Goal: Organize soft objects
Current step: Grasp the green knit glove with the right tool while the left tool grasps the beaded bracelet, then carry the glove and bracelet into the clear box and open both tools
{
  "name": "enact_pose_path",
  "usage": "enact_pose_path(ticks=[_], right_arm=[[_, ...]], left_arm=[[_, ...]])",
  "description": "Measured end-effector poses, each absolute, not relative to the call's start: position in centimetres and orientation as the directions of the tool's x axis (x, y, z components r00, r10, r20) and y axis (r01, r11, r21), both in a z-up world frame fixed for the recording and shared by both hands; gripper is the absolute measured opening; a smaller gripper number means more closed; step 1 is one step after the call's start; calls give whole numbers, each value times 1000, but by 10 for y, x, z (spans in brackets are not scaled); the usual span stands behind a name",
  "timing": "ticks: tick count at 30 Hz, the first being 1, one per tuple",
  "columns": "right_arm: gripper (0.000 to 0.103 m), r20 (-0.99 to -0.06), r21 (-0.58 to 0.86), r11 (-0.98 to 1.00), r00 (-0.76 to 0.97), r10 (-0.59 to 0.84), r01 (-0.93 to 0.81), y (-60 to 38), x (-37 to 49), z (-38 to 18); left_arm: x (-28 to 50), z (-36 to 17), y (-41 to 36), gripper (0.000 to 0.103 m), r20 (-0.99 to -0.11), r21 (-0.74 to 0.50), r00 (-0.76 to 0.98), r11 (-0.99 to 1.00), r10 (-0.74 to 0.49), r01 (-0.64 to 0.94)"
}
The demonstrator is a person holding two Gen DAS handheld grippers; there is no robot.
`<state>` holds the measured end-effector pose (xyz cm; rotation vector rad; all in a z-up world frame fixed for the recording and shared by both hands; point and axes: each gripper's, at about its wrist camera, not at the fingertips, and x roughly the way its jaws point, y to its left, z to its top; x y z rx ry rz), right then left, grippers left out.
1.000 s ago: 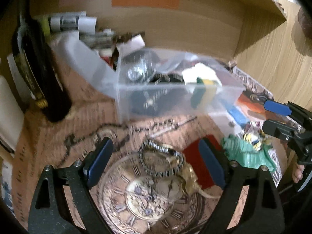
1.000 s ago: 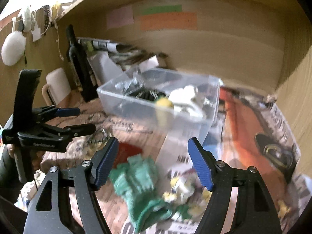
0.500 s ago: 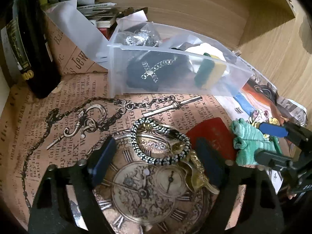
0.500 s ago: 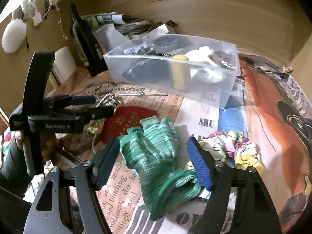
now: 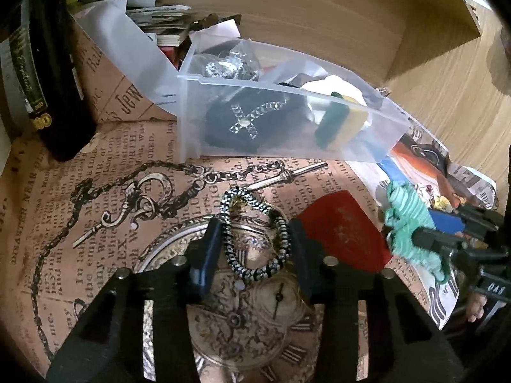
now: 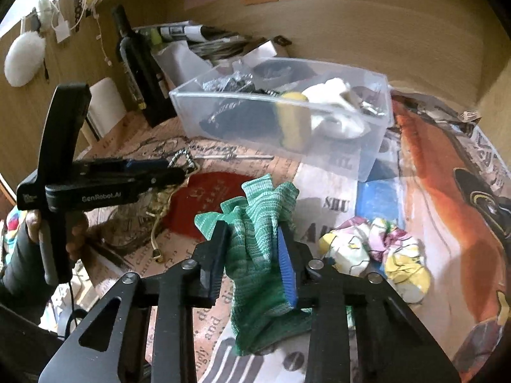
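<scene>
R gripper (image 6: 252,255): jaws pinched in on the green knitted fabric glove (image 6: 255,255) — glove bunched between the pads, cuff hanging below, in front of the clear plastic storage bin (image 6: 373,146).
L gripper (image 5: 255,249): jaws narrowed round the black-and-white striped braided rope loop (image 5: 255,233), pads at its two sides; can't tell if they press it. Loop lies on the printed paper, in front of bin.
Bin contents: yellow-and-green sponge (image 5: 341,121), white soft item (image 6: 335,108), black cloth w/ silver chain (image 5: 252,121).
Crumpled floral cloth, white/yellow/pink (image 6: 380,255): on the paper, front-right of bin, just beside R gripper.
Flat red card (image 5: 338,226): in front of bin — between loop and glove.
Dark glass bottle (image 6: 137,67): upright, left of bin.
</scene>
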<state>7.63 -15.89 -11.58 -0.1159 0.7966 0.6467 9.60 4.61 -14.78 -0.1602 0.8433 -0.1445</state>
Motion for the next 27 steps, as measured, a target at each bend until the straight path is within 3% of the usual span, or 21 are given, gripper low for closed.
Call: enact_pose_path(ticks=[27], right_arm=[[27, -490, 61, 862, 737, 465, -503, -175, 125, -39]], left_arm=[[103, -52, 38, 38, -523, -149, 834, 982, -175, 112]])
